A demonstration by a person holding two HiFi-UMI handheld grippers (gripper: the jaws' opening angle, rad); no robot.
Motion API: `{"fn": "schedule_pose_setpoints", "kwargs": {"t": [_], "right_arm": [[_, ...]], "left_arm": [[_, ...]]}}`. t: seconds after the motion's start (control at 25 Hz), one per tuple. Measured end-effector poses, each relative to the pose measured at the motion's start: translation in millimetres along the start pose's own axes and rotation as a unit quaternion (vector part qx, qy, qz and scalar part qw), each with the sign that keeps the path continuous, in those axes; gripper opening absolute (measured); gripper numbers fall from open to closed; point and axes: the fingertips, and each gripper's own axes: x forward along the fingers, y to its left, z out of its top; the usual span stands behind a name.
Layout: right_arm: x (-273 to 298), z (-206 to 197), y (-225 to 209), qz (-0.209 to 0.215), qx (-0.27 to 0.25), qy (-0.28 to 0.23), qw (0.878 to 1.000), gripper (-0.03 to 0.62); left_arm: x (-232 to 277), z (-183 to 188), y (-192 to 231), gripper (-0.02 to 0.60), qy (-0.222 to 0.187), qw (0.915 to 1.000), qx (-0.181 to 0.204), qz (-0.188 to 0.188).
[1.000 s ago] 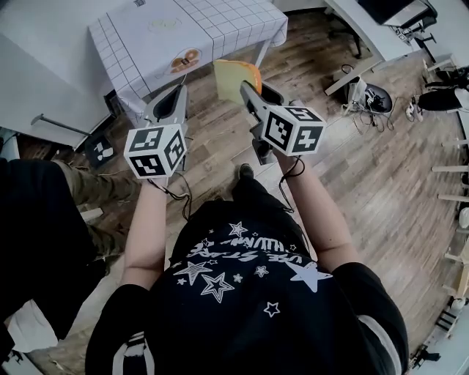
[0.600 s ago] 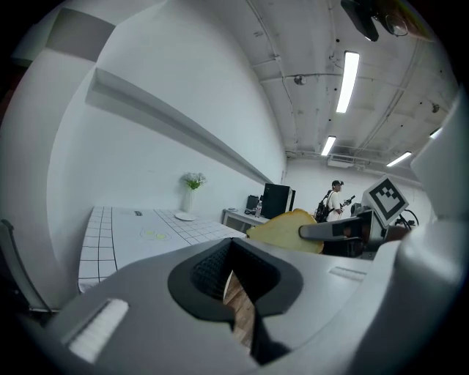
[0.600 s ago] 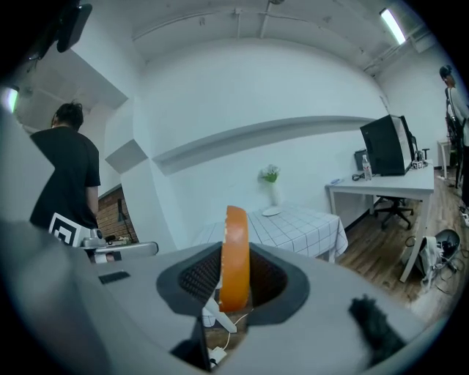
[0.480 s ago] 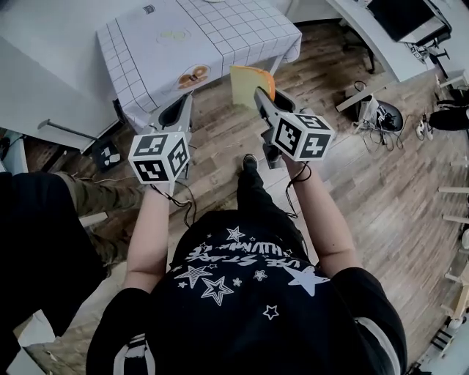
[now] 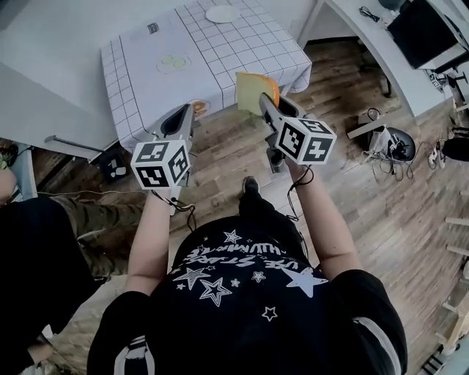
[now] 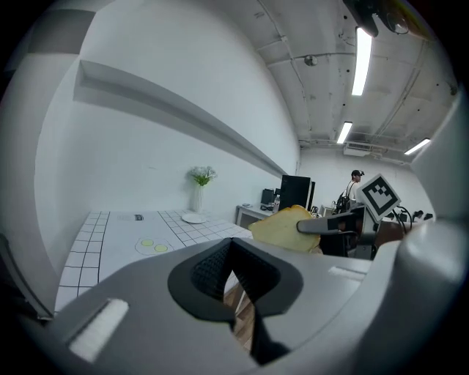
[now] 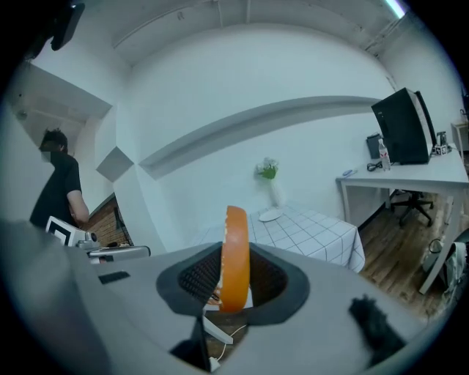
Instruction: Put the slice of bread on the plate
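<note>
**R gripper** (image 7: 233, 282): jaws clamped on bread (image 7: 236, 256); slice upright, edge-on betw. pads, held in air near the front edge of the table (image 5: 146, 73). **L gripper** (image 6: 236, 275): jaws together, empty, alongside. **Plate** (image 5: 222, 13): white, bare, at table's far end, well apart from slice. **Status (est.):** pickup done. Remaining: carry over table, lower, release slice on plate.

I have carried both grippers forward to the checked table (image 5: 146, 66). My right gripper (image 5: 265, 101) now brings the slice of bread (image 5: 251, 89) up against the table's near edge rather than over bare floor. My left gripper (image 5: 178, 121) reaches that edge too. A white plate (image 5: 221, 13) has come into sight at the far end.
</note>
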Motion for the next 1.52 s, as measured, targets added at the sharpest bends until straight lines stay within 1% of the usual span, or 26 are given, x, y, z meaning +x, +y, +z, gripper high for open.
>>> {"fn": "schedule_pose_setpoints", "kwargs": {"t": [0.2, 0.32, 0.48, 0.6, 0.72, 0.88, 1.04, 1.2, 1.36, 1.52], "right_arm": [[40.0, 25.3, -49.2, 0.015, 0.020, -0.004, 1.000, 0.098], [65.3, 28.8, -72.6, 0.024, 0.034, 0.002, 0.999, 0.098], [91.4, 30.3, -102.4, 0.034, 0.047, 0.018, 0.998, 0.098], [103.9, 33.6, -124.0, 0.037, 0.053, 0.030, 0.997, 0.098], [115.7, 41.5, -136.9, 0.043, 0.047, 0.038, 0.997, 0.098], [135.3, 48.1, -136.8, 0.055, 0.037, 0.048, 0.997, 0.098], [147.6, 43.4, -134.3, 0.054, 0.022, 0.059, 0.997, 0.098], [157.9, 42.8, -134.4, 0.048, -0.002, 0.055, 0.997, 0.098], [193.6, 64.0, -146.1, 0.034, -0.004, 0.063, 0.997, 0.098], [221.5, 79.7, -156.3, 0.020, -0.014, 0.065, 0.998, 0.098]], "left_arm": [[50.7, 12.7, 4.8, 0.008, 0.012, 0.9998, -0.001, 0.018], [76.9, 15.1, 13.3, 0.008, 0.024, 0.9991, 0.002, 0.034], [111.8, 17.9, 22.2, 0.008, 0.037, 0.9979, -0.009, 0.052], [131.0, 18.5, 21.0, 0.008, 0.045, 0.9970, -0.013, 0.061], [139.9, 20.6, 20.7, 0.008, 0.049, 0.9963, -0.016, 0.069], [144.9, 21.3, 33.8, 0.008, 0.051, 0.9948, -0.027, 0.084], [150.3, 17.6, 42.3, 0.009, 0.047, 0.9948, -0.033, 0.084], [165.3, 16.5, 53.9, 0.009, 0.024, 0.9962, -0.034, 0.077], [204.1, 37.1, 78.0, 0.009, 0.030, 0.9969, -0.035, 0.064], [236.0, 52.0, 98.8, 0.009, 0.027, 0.9978, -0.039, 0.046]]}}
